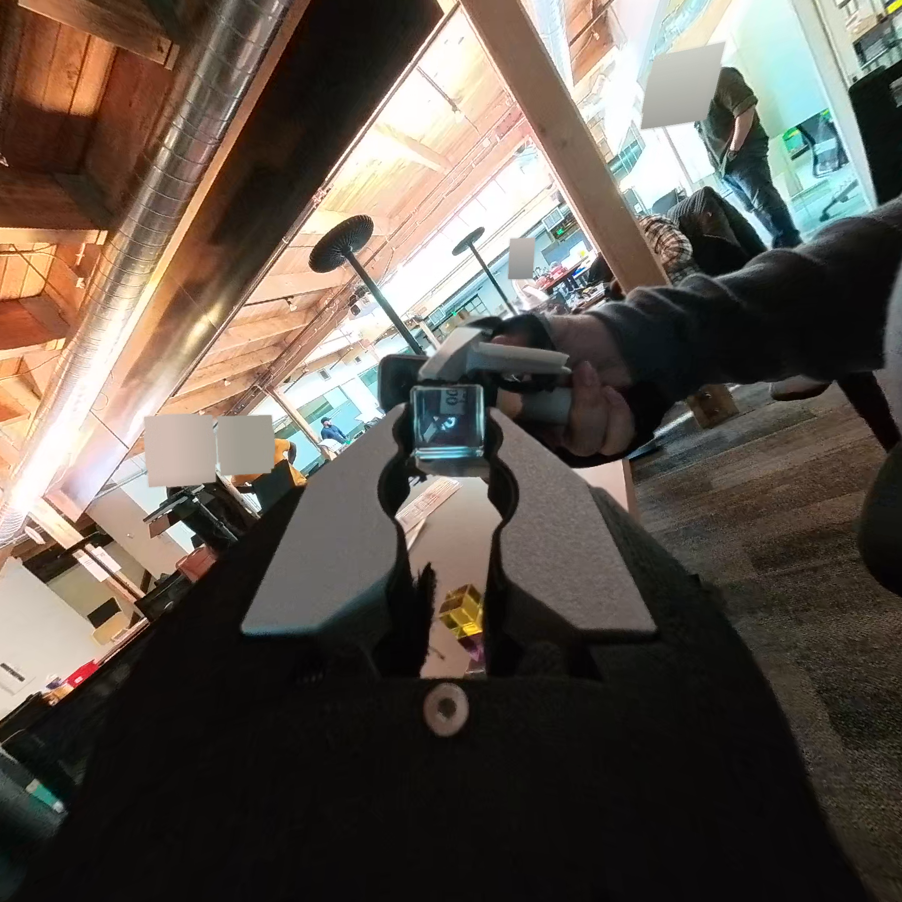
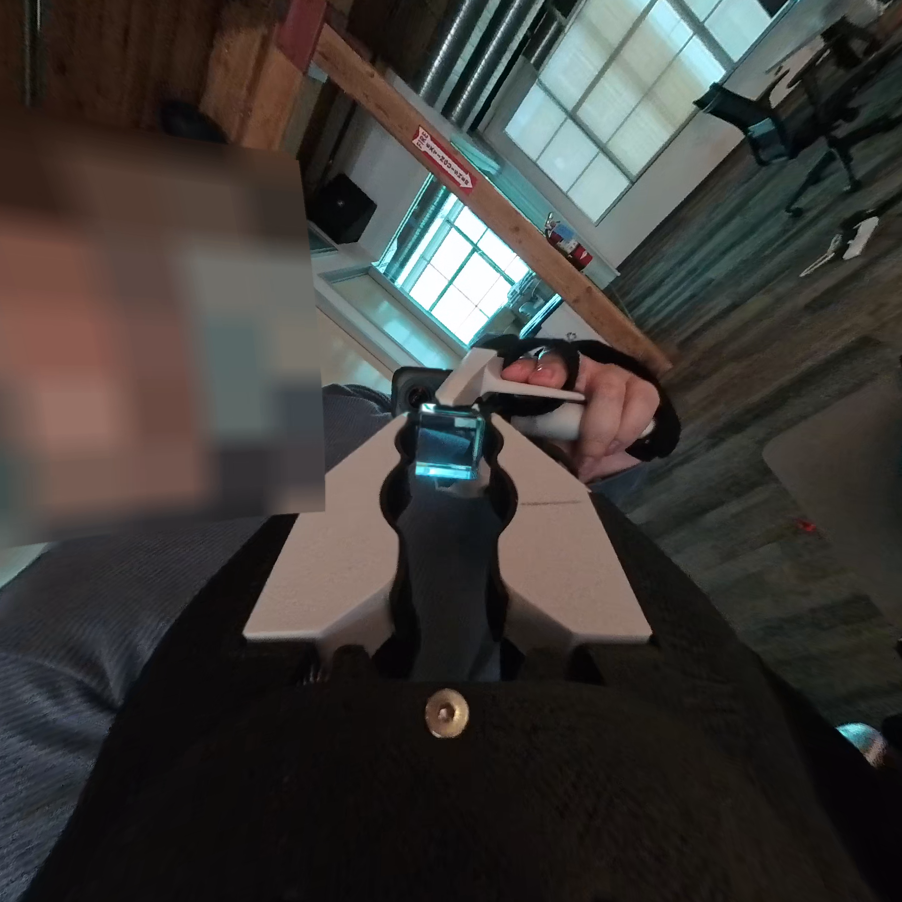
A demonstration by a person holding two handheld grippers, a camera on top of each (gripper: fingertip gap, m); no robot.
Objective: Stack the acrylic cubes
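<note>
Both grippers' fingers [image 1: 507, 439] clamp clear cube [image 1: 448, 422], contents unreadable

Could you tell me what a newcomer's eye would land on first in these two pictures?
First, the clear glass-like cube with a blue-green tinge, clamped between the fingertips of the left hand-held gripper. The right hand-held gripper grips the same cube from the opposite side, so the two meet tip to tip, well above the floor. Behind the cube in the left wrist view, a dark-sleeved hand grasps the other tool's handle, and a yellow cube shows lower down between the left fingers.
</note>
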